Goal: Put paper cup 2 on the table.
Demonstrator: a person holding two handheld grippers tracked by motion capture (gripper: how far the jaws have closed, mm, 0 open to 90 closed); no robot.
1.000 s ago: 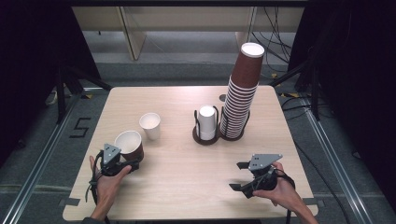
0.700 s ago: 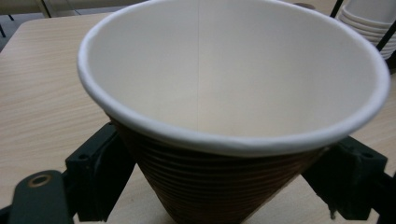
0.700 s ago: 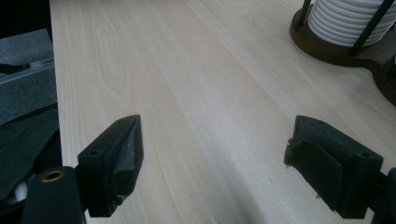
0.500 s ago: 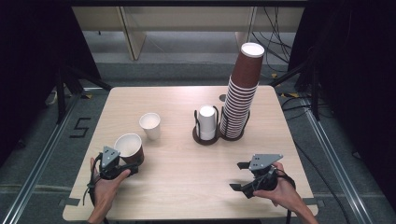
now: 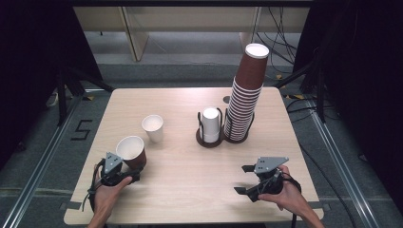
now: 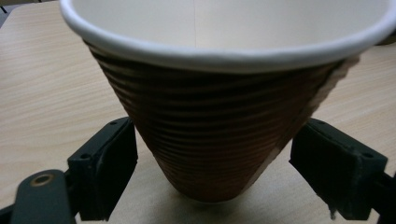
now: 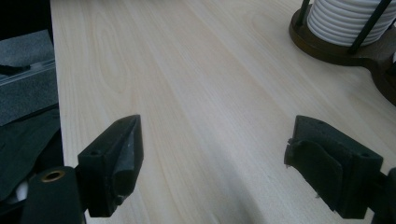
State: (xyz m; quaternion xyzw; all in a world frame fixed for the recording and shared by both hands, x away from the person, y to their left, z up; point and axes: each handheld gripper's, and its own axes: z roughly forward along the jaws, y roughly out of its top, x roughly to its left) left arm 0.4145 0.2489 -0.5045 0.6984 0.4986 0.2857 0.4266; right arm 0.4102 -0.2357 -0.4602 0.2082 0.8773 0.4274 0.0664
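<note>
A brown ribbed paper cup (image 5: 130, 152) with a white inside is at the table's front left, and my left gripper (image 5: 135, 169) is shut on its lower wall. In the left gripper view the cup (image 6: 219, 140) fills the space between the jaws, one jaw against each side, and its base is close to the wood. My right gripper (image 5: 243, 179) stands open at the front right, held low over the table. In the right gripper view the right gripper (image 7: 217, 128) has only bare wood between its jaws.
A small white cup (image 5: 153, 127) stands upright just beyond the brown cup. A dark two-slot holder (image 5: 210, 141) at mid-table carries a short stack of white cups (image 5: 210, 122) and a tall leaning stack of brown cups (image 5: 244, 95). The holder's base (image 7: 327, 46) lies ahead and to the right of the right gripper.
My left gripper and the brown cup in it have shifted a little toward the table's front edge. The right gripper has stayed still.
</note>
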